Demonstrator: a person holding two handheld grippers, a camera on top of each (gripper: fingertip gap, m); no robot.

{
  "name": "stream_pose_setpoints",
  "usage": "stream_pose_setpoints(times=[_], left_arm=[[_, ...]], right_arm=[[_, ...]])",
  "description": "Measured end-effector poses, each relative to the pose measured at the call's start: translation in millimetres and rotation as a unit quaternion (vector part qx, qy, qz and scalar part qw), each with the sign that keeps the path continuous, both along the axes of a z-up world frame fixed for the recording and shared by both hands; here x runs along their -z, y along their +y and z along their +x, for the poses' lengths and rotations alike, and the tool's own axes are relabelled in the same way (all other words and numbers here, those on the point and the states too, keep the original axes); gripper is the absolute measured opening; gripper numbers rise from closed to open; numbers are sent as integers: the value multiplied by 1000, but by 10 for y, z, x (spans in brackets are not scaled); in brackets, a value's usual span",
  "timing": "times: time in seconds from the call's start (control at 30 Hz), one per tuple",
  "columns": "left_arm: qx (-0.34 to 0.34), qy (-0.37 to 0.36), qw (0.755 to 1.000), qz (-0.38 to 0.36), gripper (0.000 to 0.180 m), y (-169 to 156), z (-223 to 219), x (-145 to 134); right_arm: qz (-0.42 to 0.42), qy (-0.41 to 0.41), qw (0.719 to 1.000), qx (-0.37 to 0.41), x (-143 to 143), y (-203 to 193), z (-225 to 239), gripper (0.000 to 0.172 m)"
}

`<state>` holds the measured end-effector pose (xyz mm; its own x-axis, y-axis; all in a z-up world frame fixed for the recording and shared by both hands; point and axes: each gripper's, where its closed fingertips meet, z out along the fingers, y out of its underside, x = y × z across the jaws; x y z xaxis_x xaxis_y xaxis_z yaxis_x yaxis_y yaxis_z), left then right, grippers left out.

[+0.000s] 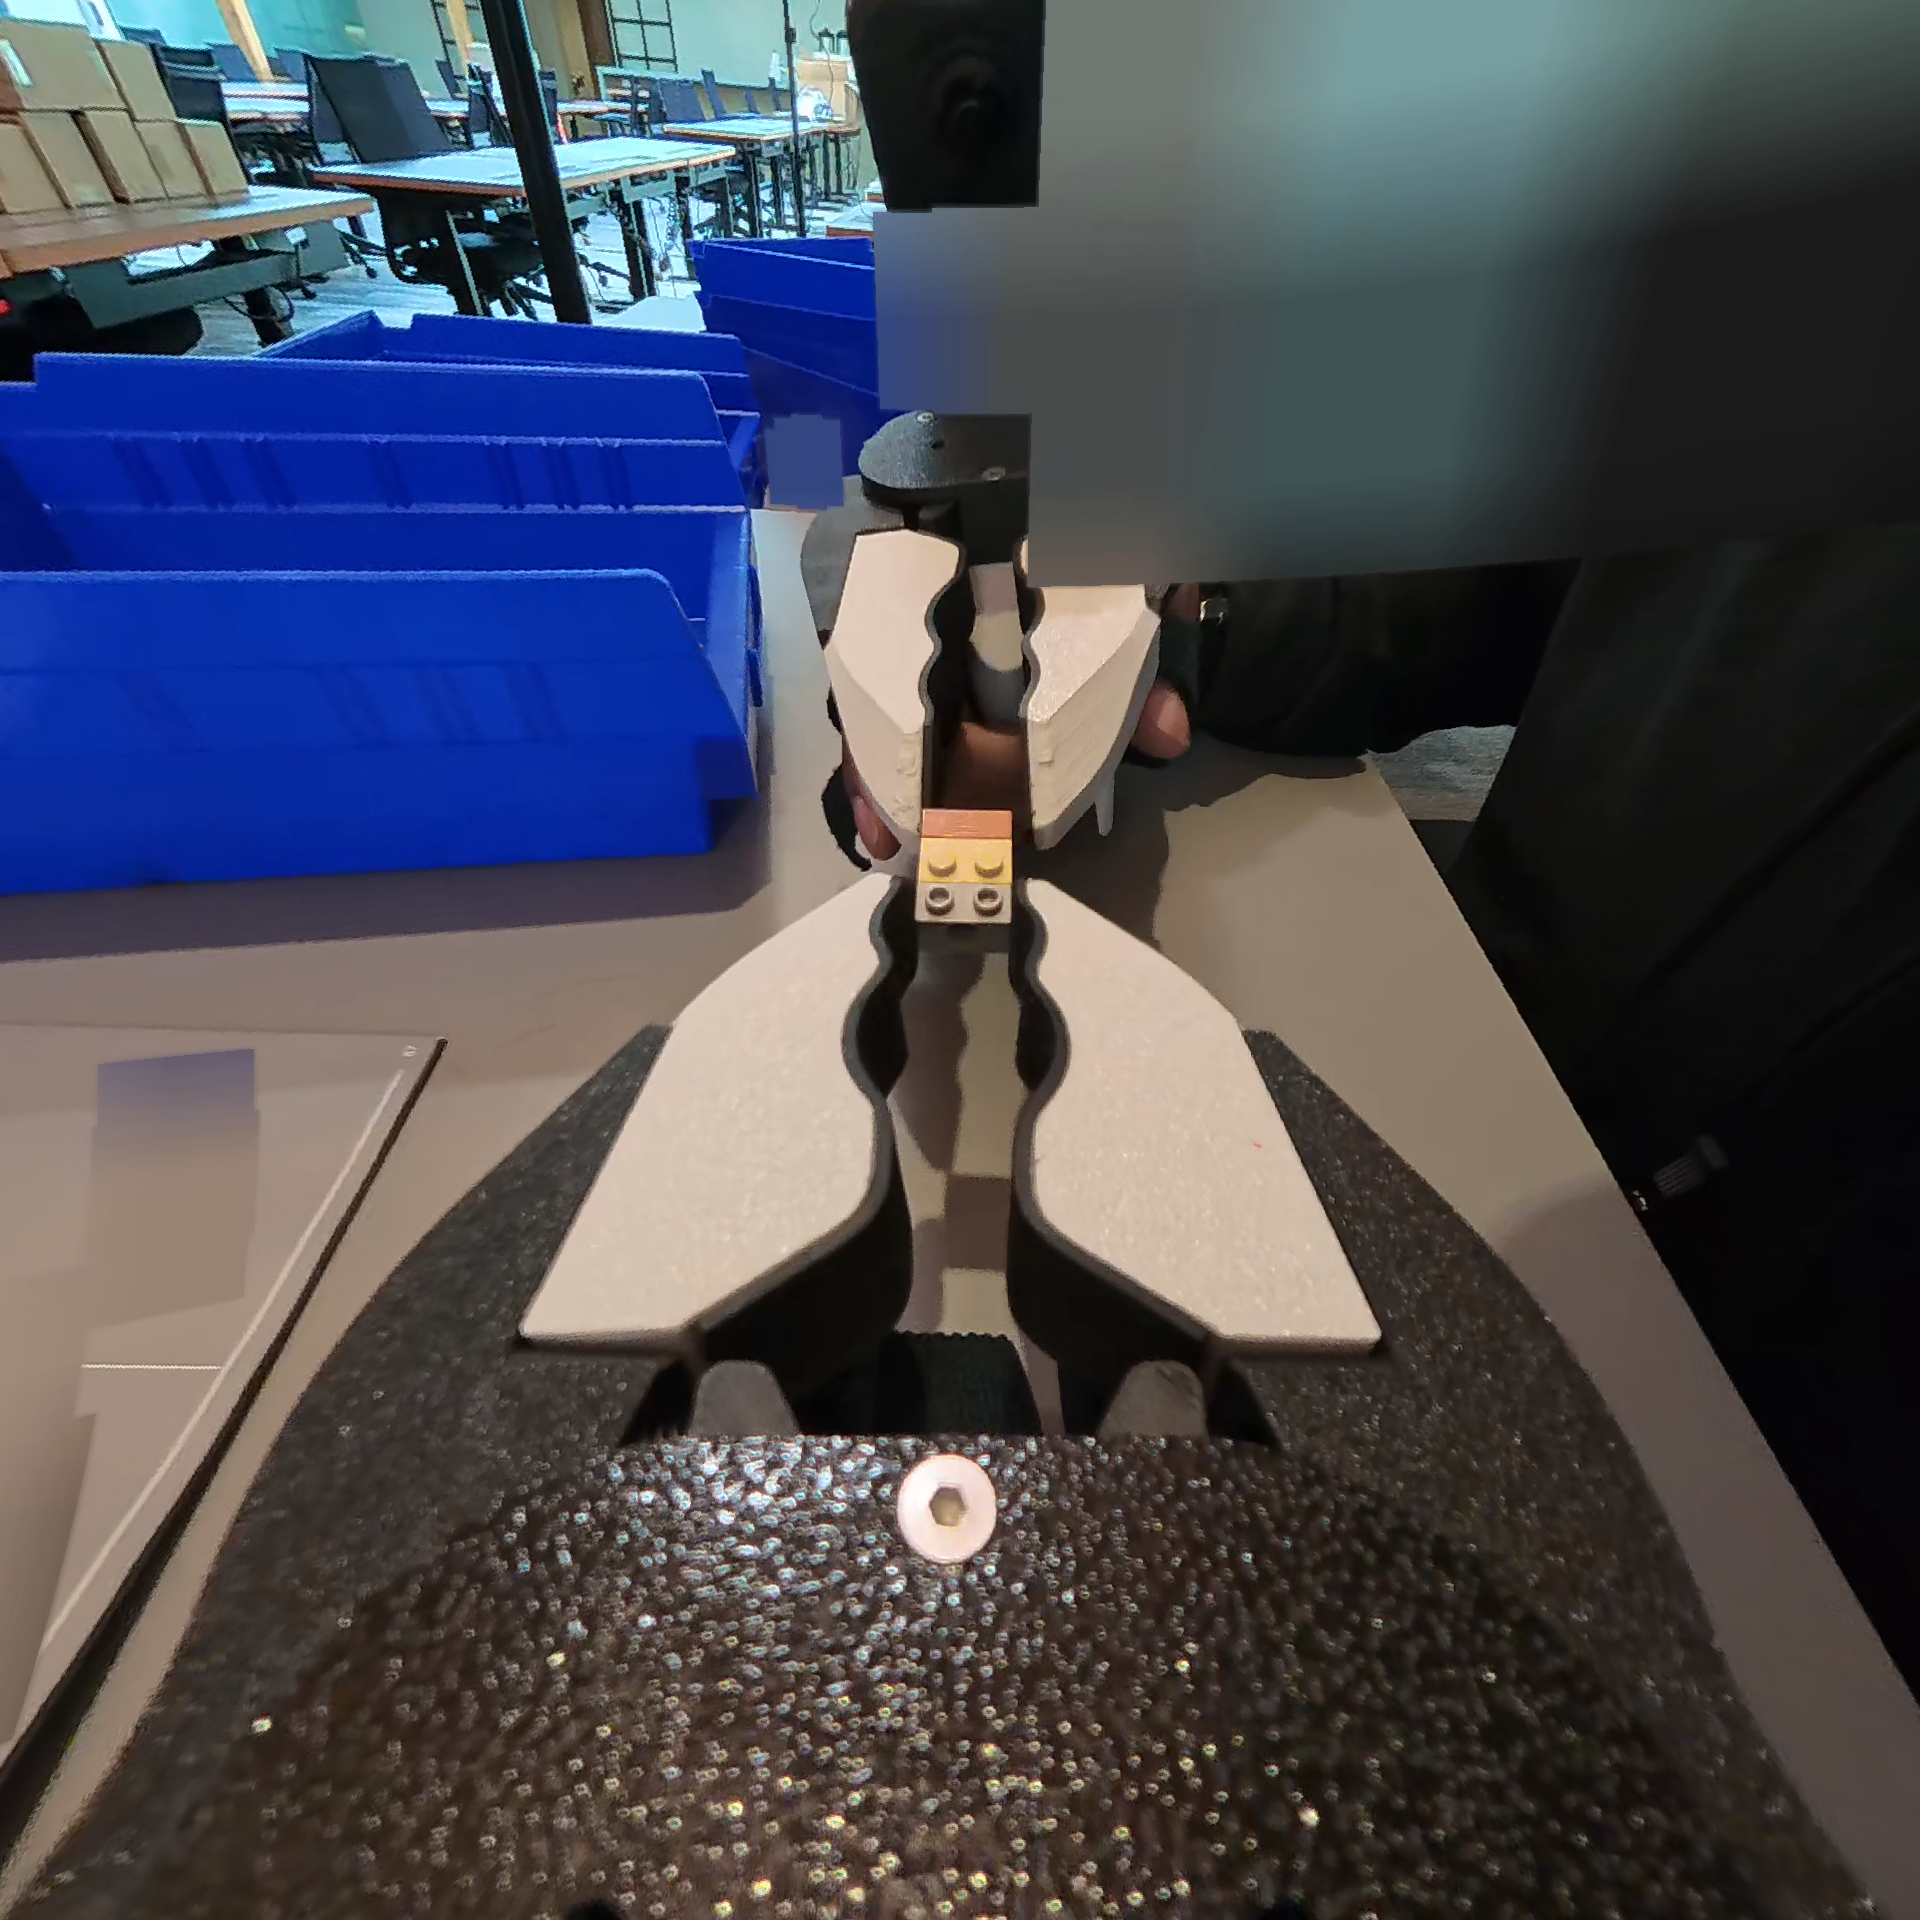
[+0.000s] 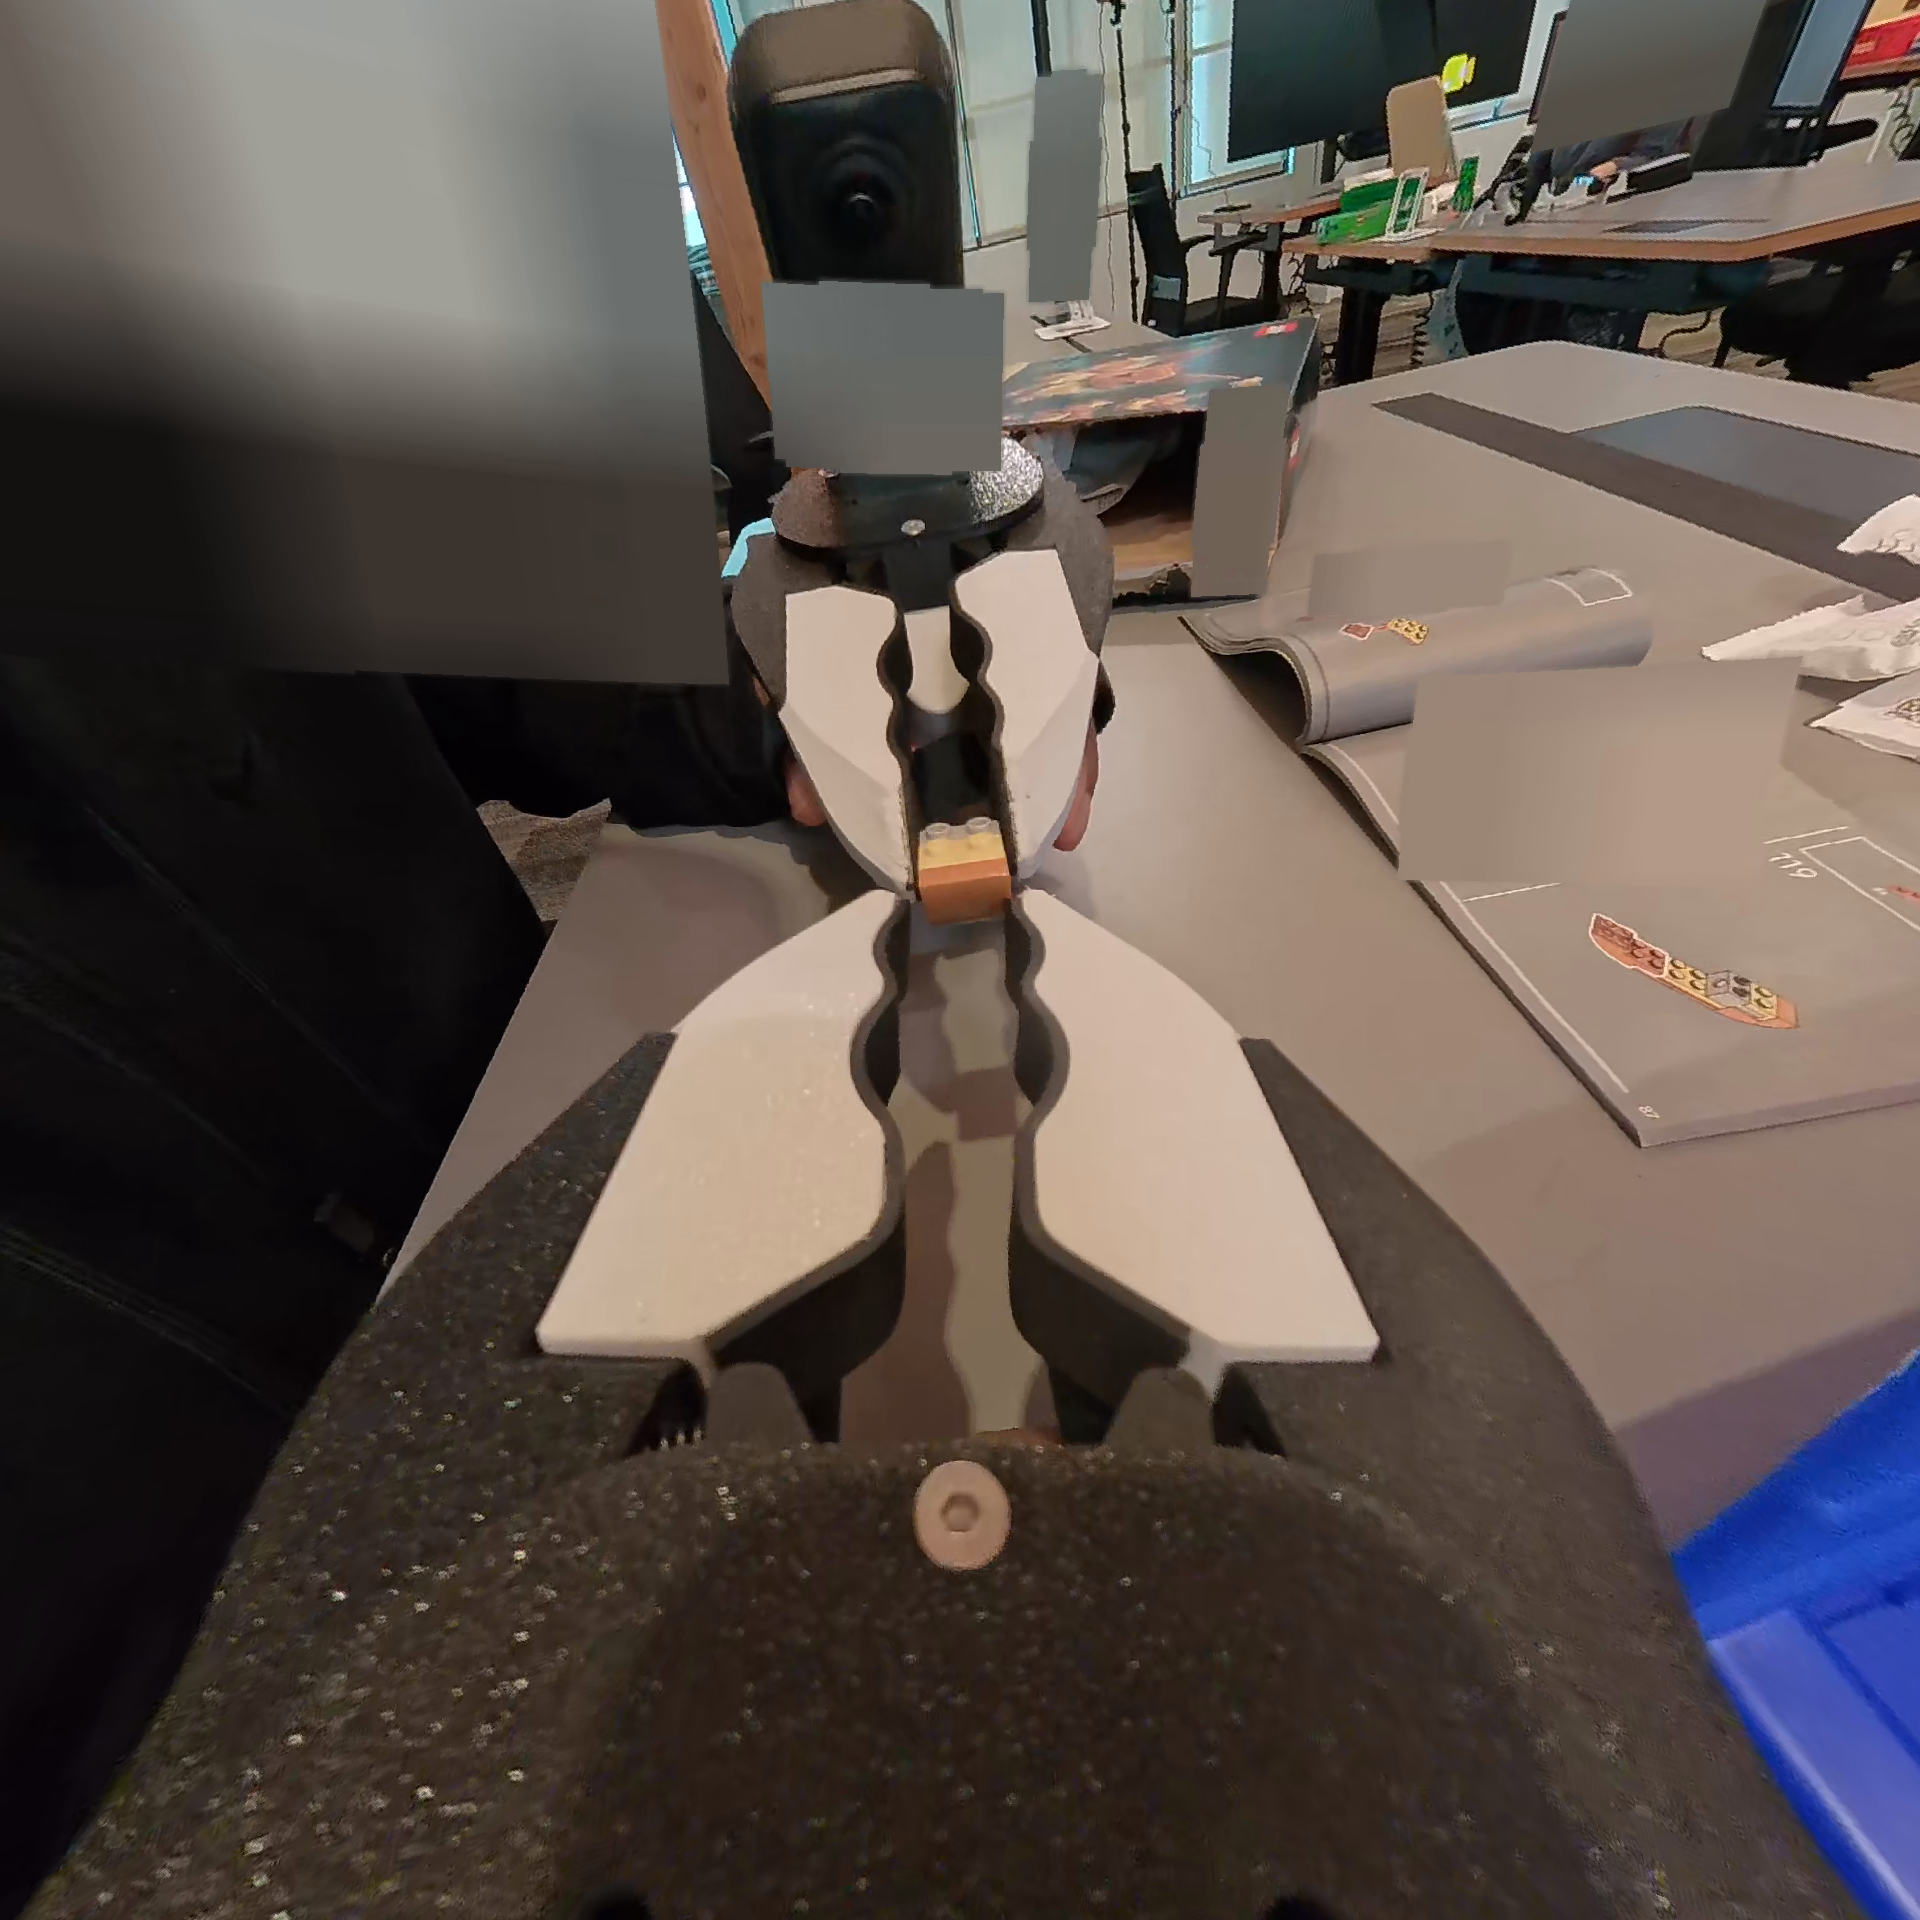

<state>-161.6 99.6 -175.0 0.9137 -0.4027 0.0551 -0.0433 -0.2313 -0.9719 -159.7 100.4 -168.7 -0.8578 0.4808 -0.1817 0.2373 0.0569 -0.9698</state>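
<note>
A small stack of toy bricks hangs above the grey table (image 1: pixel 1299 987) between my two grippers, which face each other tip to tip. My left gripper (image 1: pixel 966 914) is shut on the grey studded piece (image 1: pixel 964 902), which is joined to a tan piece (image 1: pixel 966 860). My right gripper (image 2: pixel 961 909) is shut on the brown brick (image 2: pixel 964 894) at the other end of the same stack. The right gripper also shows in the left wrist view (image 1: pixel 971 821), and the left gripper in the right wrist view (image 2: pixel 958 842). A person's hands hold both tools.
Blue storage bins (image 1: pixel 364 665) stand at the left of the table, and one shows near the right gripper (image 2: pixel 1818 1662). An open instruction booklet (image 2: pixel 1558 935), white plastic bags (image 2: pixel 1860 634) and a printed cardboard box (image 2: pixel 1153 374) lie beyond. A flat sheet (image 1: pixel 208 1195) lies at the left. The tips of both grippers are at nearly the same place.
</note>
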Motion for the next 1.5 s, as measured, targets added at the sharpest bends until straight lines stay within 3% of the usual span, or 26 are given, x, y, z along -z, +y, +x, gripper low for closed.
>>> stream_pose_setpoints(times=[0.87, 1.17, 1.2, 1.3, 1.37, 1.43, 1.5], left_arm=[[1, 59, 998, -37, 16, -5, 20, 164], [-5, 64, 997, -49, 16, 20, 32, 231], [-11, 68, 996, -56, 17, 32, 27, 263], [30, 51, 996, -63, 16, 62, 225, 295], [8, 82, 993, -84, 17, 66, 130, 364], [-6, 37, 996, -85, 16, 61, 46, 341], [-18, 45, 995, -90, 17, 52, -32, 372]], right_arm=[[64, 15, 998, -1, 157, -3, 12, 14], [45, 7, 999, 4, 127, -12, 1, 14], [43, 11, 999, -2, 109, -37, 22, 0], [63, 10, 998, -10, 133, -206, 60, 0], [83, 19, 996, 5, 162, -170, 30, 0], [71, 11, 997, 10, 146, -104, 19, 0], [76, 12, 997, 20, 139, -18, 0, 0]])
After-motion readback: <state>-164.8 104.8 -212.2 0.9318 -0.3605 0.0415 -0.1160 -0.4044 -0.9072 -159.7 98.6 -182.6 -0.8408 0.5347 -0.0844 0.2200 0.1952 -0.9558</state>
